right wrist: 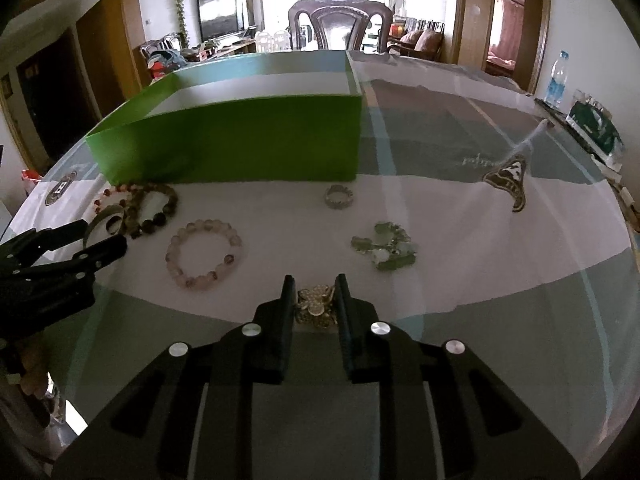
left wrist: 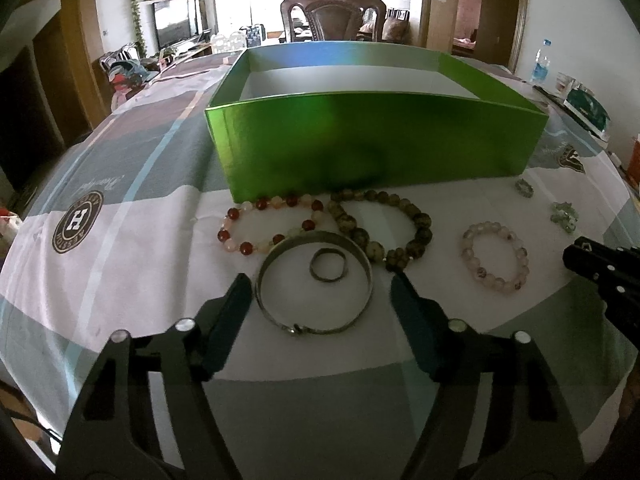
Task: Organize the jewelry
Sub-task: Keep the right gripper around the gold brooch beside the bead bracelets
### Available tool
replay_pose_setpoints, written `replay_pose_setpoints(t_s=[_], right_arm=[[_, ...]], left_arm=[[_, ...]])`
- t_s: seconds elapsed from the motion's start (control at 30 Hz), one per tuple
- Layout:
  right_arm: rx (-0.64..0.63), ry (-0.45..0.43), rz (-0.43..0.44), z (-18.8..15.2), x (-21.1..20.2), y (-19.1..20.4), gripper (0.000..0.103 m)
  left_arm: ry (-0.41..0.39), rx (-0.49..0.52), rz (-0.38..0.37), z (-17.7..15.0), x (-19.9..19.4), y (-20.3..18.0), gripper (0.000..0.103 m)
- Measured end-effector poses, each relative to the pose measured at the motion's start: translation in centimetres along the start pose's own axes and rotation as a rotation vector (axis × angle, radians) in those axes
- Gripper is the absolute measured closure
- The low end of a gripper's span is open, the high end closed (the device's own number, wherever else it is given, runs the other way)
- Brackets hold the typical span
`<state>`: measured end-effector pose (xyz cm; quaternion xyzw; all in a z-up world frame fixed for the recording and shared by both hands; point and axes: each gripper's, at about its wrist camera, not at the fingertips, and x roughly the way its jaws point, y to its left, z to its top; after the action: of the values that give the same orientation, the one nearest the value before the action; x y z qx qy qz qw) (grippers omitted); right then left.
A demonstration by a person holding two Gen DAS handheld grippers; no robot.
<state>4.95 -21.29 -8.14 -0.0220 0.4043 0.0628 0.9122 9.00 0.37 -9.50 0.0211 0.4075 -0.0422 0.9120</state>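
Green box (left wrist: 376, 140) beyond the left tongs (left wrist: 316, 292): foil-like card, glossy, throwing back light; inside looking matt white. Between those tongs, a bangle (left wrist: 316, 284) and small ring (left wrist: 329, 265), dull grey metal, smooth. Just past them, bead bracelets: red and pale beads (left wrist: 272, 224) shining like polished stone; olive beads (left wrist: 384, 228) mottled, less shiny. Table covering (left wrist: 132, 232) showing as printed cloth, matt, slightly creased. Right tongs (right wrist: 314, 300) showing matt black plastic with bright metal pins; brooch-like piece (right wrist: 316, 304) between them glinting as gilt metal.
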Motion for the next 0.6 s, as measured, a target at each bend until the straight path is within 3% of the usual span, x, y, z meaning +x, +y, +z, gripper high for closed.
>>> replay_pose_setpoints(t_s=[0.07,0.2,0.37,0.6], right_arm=[[0.008,0.007,0.003,0.0,0.2,0.0,0.083],[0.031,0.022,0.020,-0.1,0.6,-0.1,0.082],[0.022,0.001,-0.006,-0.4,-0.6,-1.3,0.053],[0.013,0.000,-0.003,-1.6,-1.4,-2.5,0.052]], left_arm=[[0.010,-0.007,0.004,0.0,-0.2,0.0,0.043],[0.015,-0.006,-0.002,-0.1,-0.3,0.0,0.043],[0.022,-0.016,-0.010,-0.2,-0.4,0.5,0.036],[0.036,-0.041,-0.022,-0.1,-0.2,0.8,0.026]])
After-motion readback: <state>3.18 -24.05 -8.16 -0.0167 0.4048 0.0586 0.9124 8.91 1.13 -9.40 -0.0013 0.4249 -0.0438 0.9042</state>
